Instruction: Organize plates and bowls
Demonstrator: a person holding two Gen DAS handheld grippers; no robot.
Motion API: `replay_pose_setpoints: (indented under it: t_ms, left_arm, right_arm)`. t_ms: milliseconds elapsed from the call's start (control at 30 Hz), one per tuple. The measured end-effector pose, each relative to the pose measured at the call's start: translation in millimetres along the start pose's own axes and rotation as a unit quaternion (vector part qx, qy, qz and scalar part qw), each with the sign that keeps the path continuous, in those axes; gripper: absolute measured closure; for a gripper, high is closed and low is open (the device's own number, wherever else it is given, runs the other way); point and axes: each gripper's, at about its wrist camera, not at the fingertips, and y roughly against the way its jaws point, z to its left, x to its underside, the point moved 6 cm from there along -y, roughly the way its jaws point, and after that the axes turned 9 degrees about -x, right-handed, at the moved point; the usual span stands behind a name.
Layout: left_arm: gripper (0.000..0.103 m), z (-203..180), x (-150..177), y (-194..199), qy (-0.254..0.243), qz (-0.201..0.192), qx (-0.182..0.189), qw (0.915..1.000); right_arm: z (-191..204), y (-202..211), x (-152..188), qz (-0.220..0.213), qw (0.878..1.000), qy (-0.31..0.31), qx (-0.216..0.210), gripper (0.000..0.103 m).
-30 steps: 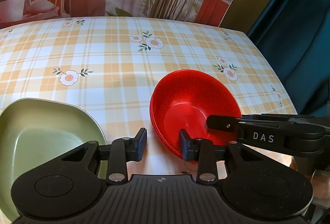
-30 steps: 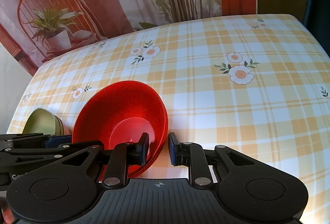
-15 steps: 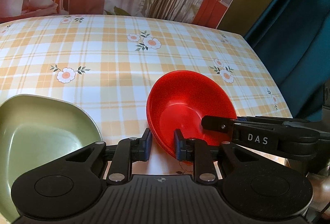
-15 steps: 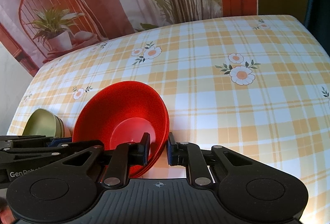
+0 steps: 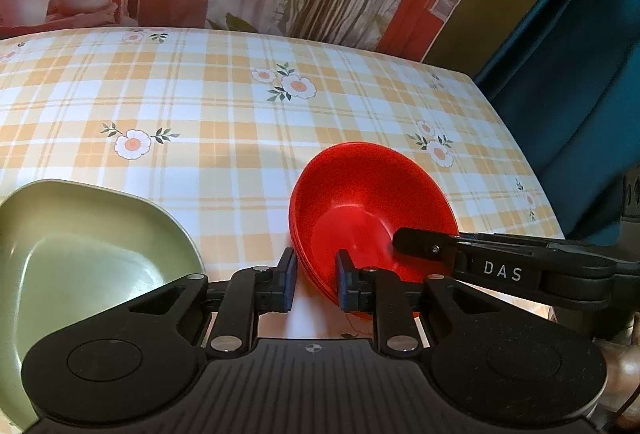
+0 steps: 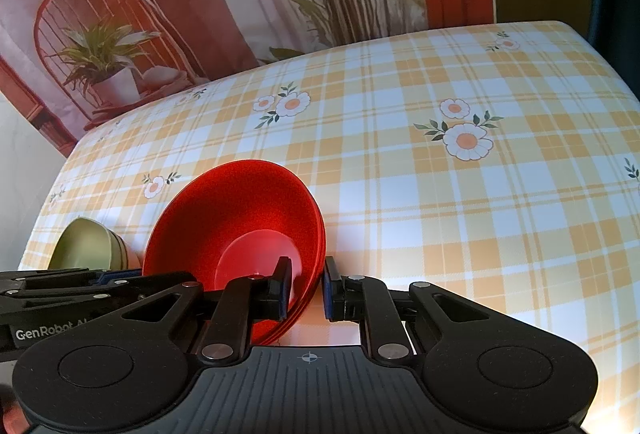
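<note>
Greenish rounded-triangle plastic bowl [image 5: 80, 254] sits far left on the counter [image 5: 240, 114] with its yellow plaid flower-print cloth, near the left tool [image 5: 314, 284] but not touching it. That left tool has its blue-padded fingers narrowed around the near-left rim of the stack of glossy red round plastic bowls [image 5: 372, 202], though I can't tell if the pads actually touch. On the right, the right tool [image 6: 306, 288] straddles the stack's opposite rim, one finger inside, one outside, small gap showing. Red stack looks tilted, near the counter's front edge.
</note>
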Motion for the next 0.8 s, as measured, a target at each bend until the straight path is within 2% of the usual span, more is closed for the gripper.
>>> replay_pose_setpoints:
  t_ms: [600, 800]
  left_arm:
    - [0.088, 0.1, -3.5, 8.5, -0.013, -0.026, -0.022, 0.9993]
    - [0.088, 1.6, -1.8, 9.6, -0.001, -0.029, -0.022, 0.9993]
  right_arm:
    - [-1.3, 11.2, -4.7, -0.013, 1.0, -0.003, -0.001, 0.093]
    - [-2.8, 12.5, -3.8, -0.02, 1.0, -0.017, -0.005, 0.093]
